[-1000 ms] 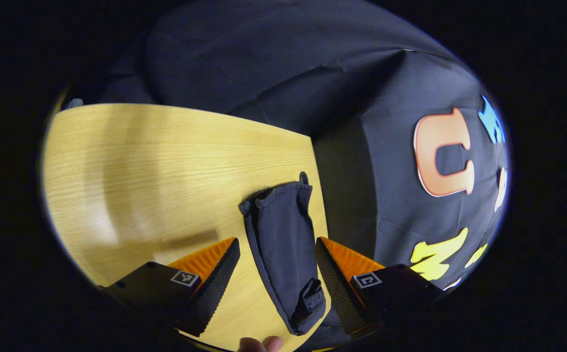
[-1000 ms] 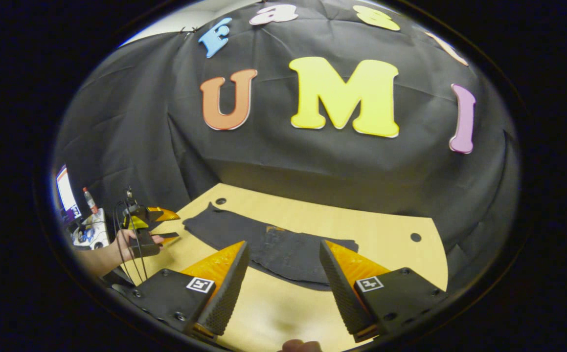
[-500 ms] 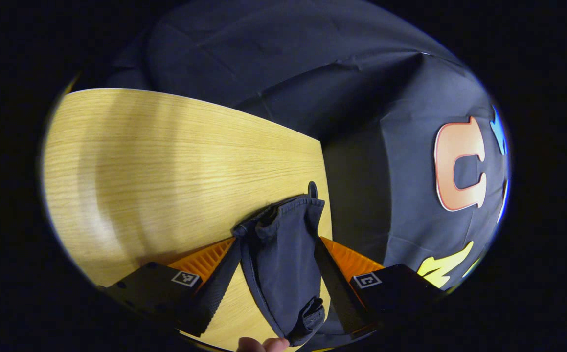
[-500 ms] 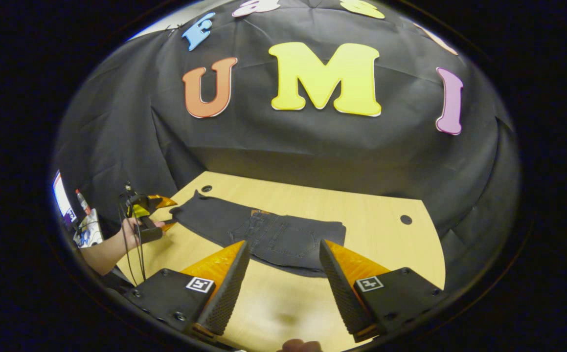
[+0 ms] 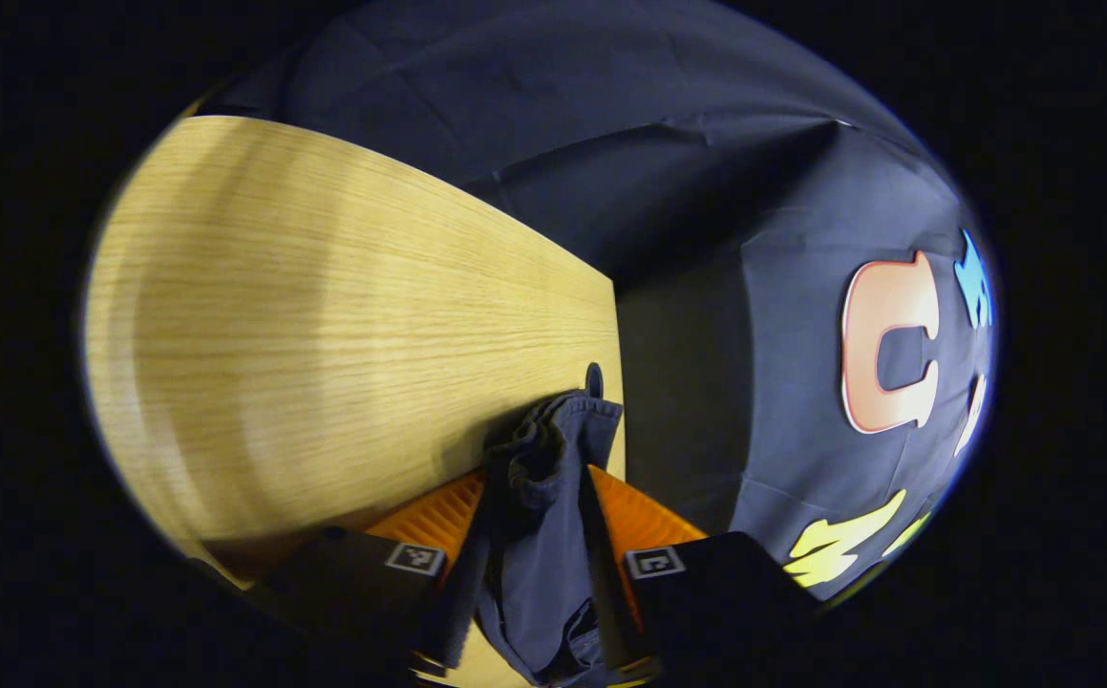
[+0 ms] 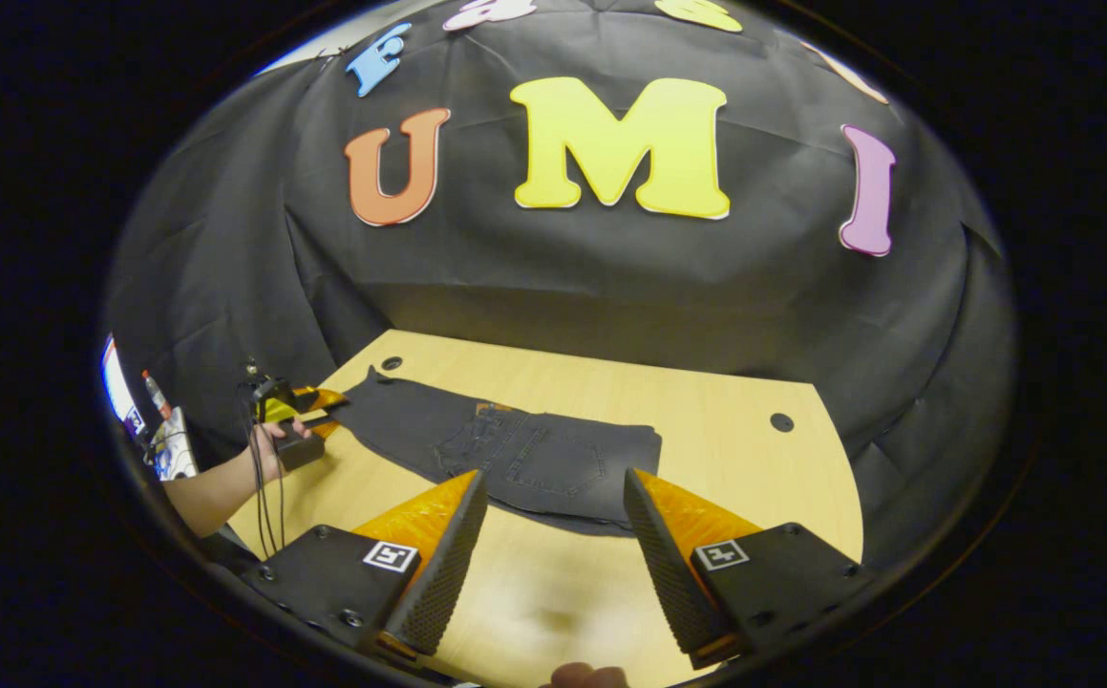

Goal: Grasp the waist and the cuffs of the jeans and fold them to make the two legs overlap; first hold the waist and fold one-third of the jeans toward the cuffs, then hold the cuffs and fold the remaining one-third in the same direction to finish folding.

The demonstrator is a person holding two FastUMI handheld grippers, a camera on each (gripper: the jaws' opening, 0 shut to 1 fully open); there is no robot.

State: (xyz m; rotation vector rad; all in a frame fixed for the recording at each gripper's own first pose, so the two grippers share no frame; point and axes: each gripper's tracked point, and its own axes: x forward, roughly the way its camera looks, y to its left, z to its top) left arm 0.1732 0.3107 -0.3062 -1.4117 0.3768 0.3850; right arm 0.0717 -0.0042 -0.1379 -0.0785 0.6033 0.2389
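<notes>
One pair of dark jeans (image 6: pixel 500 459) lies flat on the wooden worktop (image 6: pixel 734 449), just ahead of the right tongs (image 6: pixel 548 545) and stretching away to their left. The right tongs stand open above bare worktop, short of the waist end (image 6: pixel 601 473), with nothing between their fingers. The left tongs (image 5: pixel 536 573) are closed on the cuffs (image 5: pixel 553 449): in the left gripper view both orange fingers press against bunched dark fabric, which crumples just ahead of the fingertips beside a round hole (image 5: pixel 594 377) in the worktop. In the right gripper view, the left tongs and the hand (image 6: pixel 276 440) holding them sit at the far end of the jeans. Risks, as judged: if the left tongs lift before the right tongs secure the waist, the garment is likely to drag and skew, so the legs will not overlap. The bunched cuff grip may hold only one layer, letting the other slip. Count: two tongs, one pair of jeans, two worktop holes in the right gripper view.
</notes>
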